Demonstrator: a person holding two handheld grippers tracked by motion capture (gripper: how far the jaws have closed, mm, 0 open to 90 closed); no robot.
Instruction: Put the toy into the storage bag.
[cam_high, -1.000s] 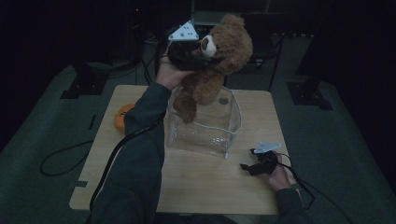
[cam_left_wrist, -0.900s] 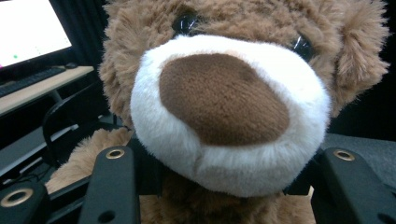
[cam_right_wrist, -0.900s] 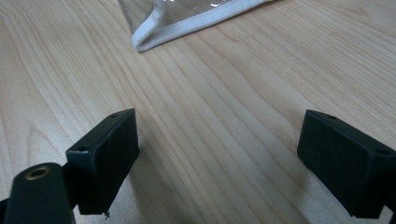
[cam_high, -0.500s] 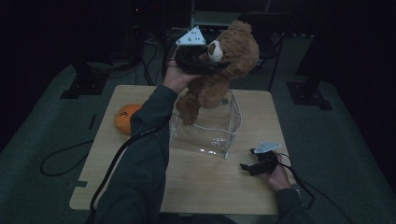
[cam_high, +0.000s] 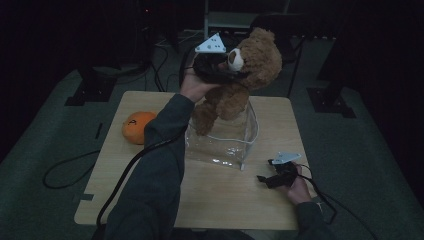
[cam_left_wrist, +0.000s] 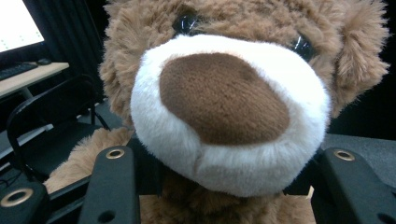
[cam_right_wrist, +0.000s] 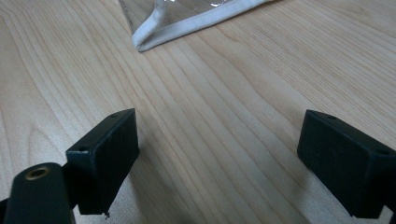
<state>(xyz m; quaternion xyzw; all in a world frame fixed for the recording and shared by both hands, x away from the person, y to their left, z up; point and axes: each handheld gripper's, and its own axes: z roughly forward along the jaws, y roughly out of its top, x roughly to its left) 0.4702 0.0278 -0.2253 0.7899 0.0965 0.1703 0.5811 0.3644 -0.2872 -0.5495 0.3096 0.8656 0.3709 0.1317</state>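
A brown teddy bear hangs over the table, its legs dipping into the mouth of a clear soft-walled container. My left gripper is shut on the bear's neck, just under the white muzzle. In the left gripper view the bear's face looms close, with the black jaws of the left gripper pressing in from both sides below the chin. My right gripper rests on the table near the front right, jaws open and nothing between them. In the right gripper view, the right gripper faces the container's white-edged corner.
An orange plush ball lies at the left side of the wooden table. Cables trail from both grippers, one off the table's left edge onto the floor. Dark stands and a chair surround the table at the back.
My left hand has carried the bear to the right and slightly downward, so it now hangs more squarely over the container. The right gripper has stayed put.
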